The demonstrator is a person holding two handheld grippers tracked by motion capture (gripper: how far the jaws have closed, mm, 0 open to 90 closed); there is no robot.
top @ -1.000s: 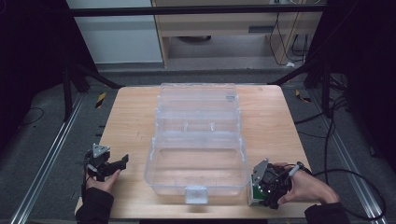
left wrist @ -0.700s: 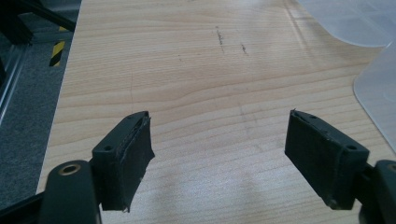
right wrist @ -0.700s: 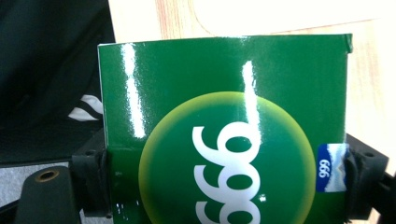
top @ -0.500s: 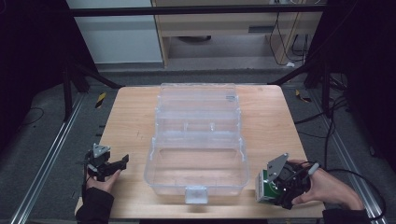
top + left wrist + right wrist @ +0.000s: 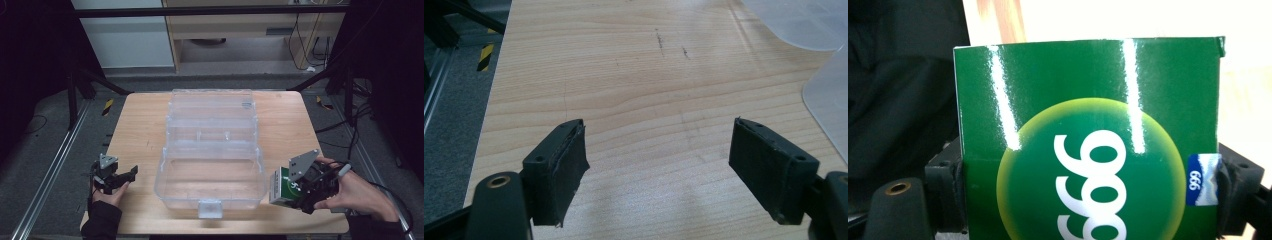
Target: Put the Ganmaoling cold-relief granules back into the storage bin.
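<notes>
A clear plastic box (image 5: 212,150) with its lid thrown back lies in the middle of the wooden table (image 5: 287,125). My right gripper (image 5: 295,192) is at the table's front right, shut on a green box (image 5: 282,186) printed with "999". That green box (image 5: 1093,145) sits between the two black jaws in the right gripper view. My left gripper (image 5: 125,176) rests at the front left, open, with bare wood between its pads (image 5: 561,167).
The clear box's front latch (image 5: 210,207) faces the near edge. Corners of the clear plastic (image 5: 829,90) show at the right of the left gripper view. A metal rail (image 5: 50,170) runs along the floor on the left, and a cabinet (image 5: 235,30) stands beyond the table.
My right gripper has drawn back to the right with the green box, away from the clear box's corner, and lifted a little. The left gripper has stayed put.
</notes>
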